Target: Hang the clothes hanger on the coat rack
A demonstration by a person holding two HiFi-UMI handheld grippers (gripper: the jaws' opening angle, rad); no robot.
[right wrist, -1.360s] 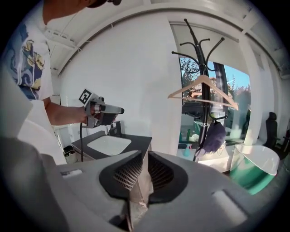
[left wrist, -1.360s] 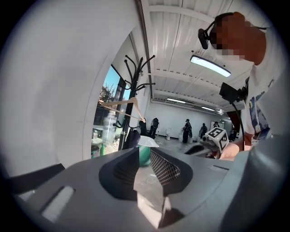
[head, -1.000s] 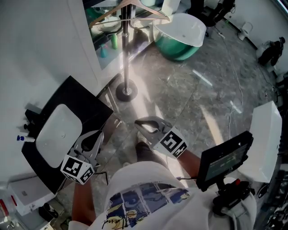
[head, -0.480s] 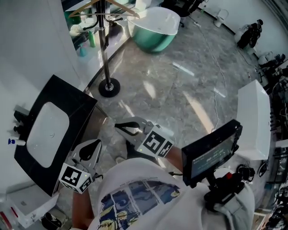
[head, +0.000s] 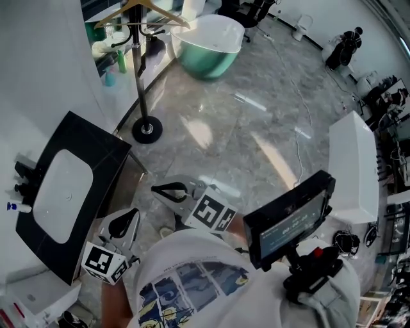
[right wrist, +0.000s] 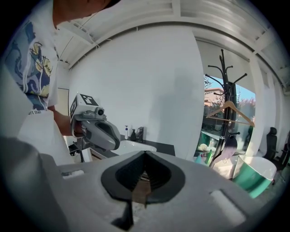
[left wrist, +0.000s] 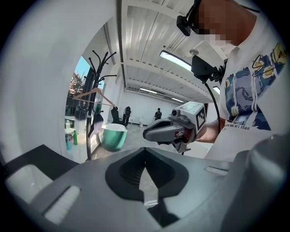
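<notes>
Pointing forward and a little downward, the left gripper point(head: 130, 214) is clenched: in the left gripper view its jaws meet along one line with nothing between them. Its marker cube point(head: 102, 261) faces up toward the head camera, just off the person's left side, and the bare forearm point(head: 114, 300) behind it runs back under the printed white shirt point(head: 192, 282).

The right gripper point(head: 157, 189) is held a little farther ahead at the middle of the body, tilted down in the same manner, its tips turned toward the left of the head view. Its jaws are likewise pressed together and empty. Each gripper shows in the other's camera, side by side but apart.

Beside the left gripper stands a black counter point(head: 112, 154) with a white basin point(head: 57, 195) sunk in it. Well ahead across the grey stone floor point(head: 256, 115) rises the coat rack point(head: 138, 77) on its round base, and the wooden clothes hanger point(head: 142, 6) hangs from one of its upper arms, far from both grippers. A green tub point(head: 205, 48) stands just beyond the rack. A small screen point(head: 288, 221) sits on a mount at the person's right.
</notes>
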